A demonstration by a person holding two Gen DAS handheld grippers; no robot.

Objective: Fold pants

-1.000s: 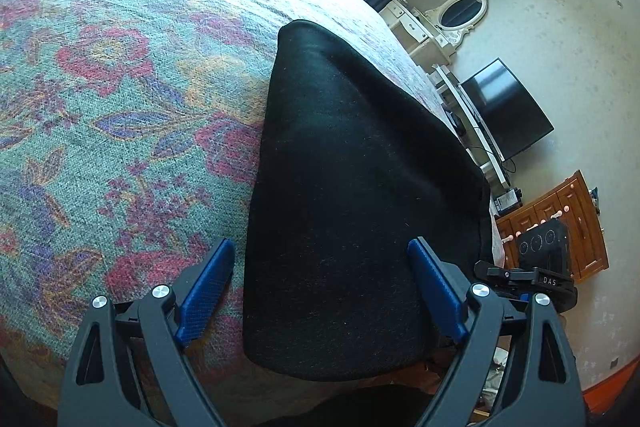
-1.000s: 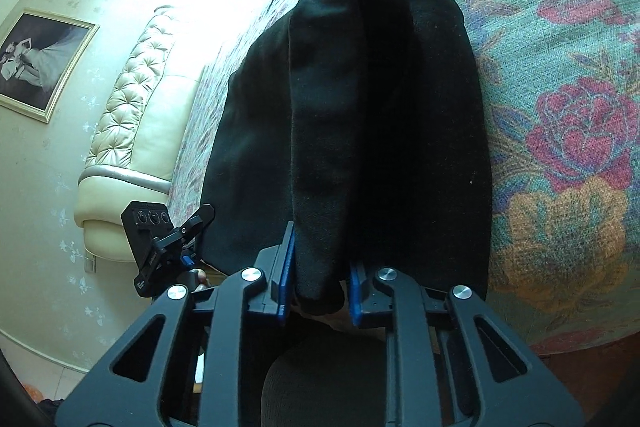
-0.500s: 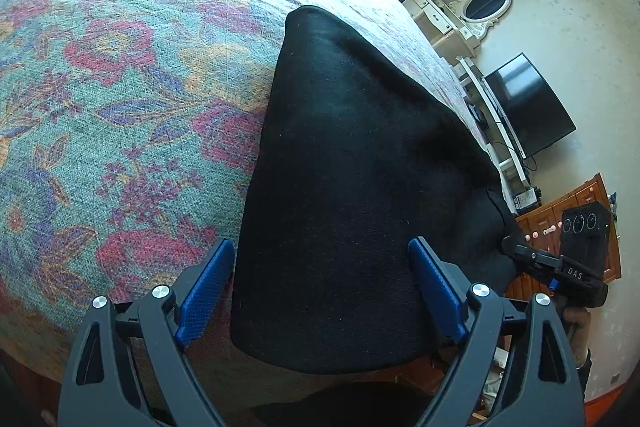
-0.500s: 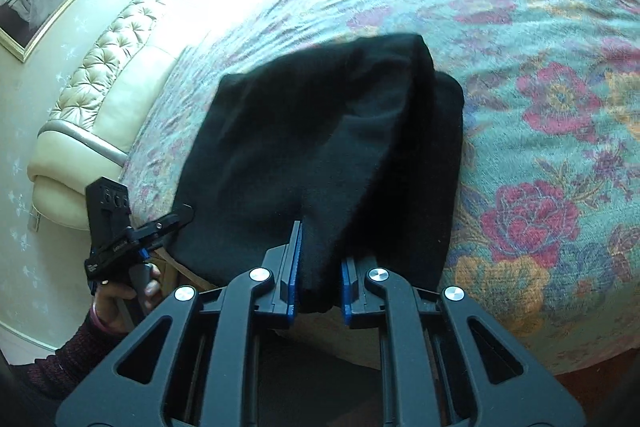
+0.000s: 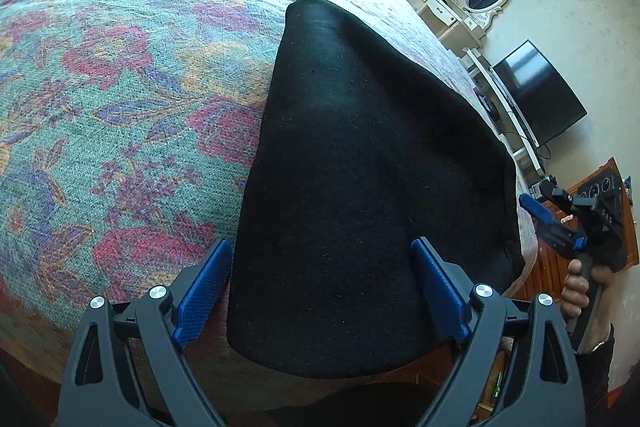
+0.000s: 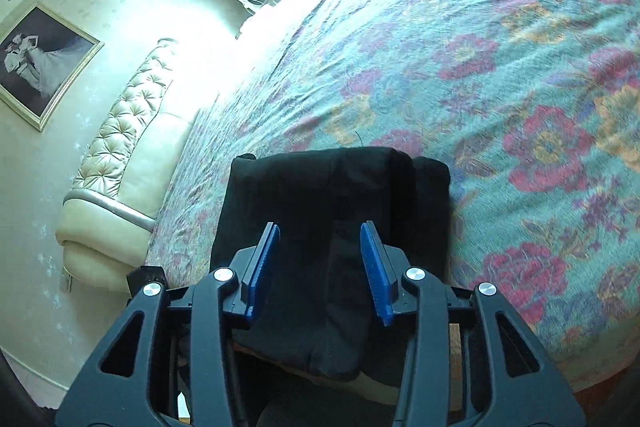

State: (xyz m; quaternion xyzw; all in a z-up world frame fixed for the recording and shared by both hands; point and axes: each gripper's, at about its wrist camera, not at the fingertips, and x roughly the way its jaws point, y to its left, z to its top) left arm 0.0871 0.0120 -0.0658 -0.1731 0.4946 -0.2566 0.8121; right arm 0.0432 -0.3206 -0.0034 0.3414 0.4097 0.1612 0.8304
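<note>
The black pants (image 5: 360,167) are lying folded into a compact stack on the floral bedspread (image 5: 120,87), close to the near edge of the bed, with the lower end of the stack draping just over that edge. Seen from the right wrist camera, the pants (image 6: 332,195) are showing as a squarish dark bundle with a narrower layer overlapping a wider one beneath it, the wider layer sticking out at the right side. The left gripper (image 5: 320,291) is hovering above the near end of the stack with its blue pads spread wide, one pad off each side of the cloth and neither one pressing on it. The right gripper (image 6: 320,263) is opening its jaws; the pants are lying in the gap below and beyond the pads, but the pads are standing clear of the fabric and are not pinching it. In the left wrist view the right gripper (image 5: 552,223) is also showing at the far right, off the corner of the bed, with a hand (image 5: 580,287) wrapping its handle. Whether any seam or waistband is facing up is hard to say, since the black cloth is swallowing nearly all detail. A tufted cream headboard (image 6: 128,147) is standing past the left edge of the bed.
</note>
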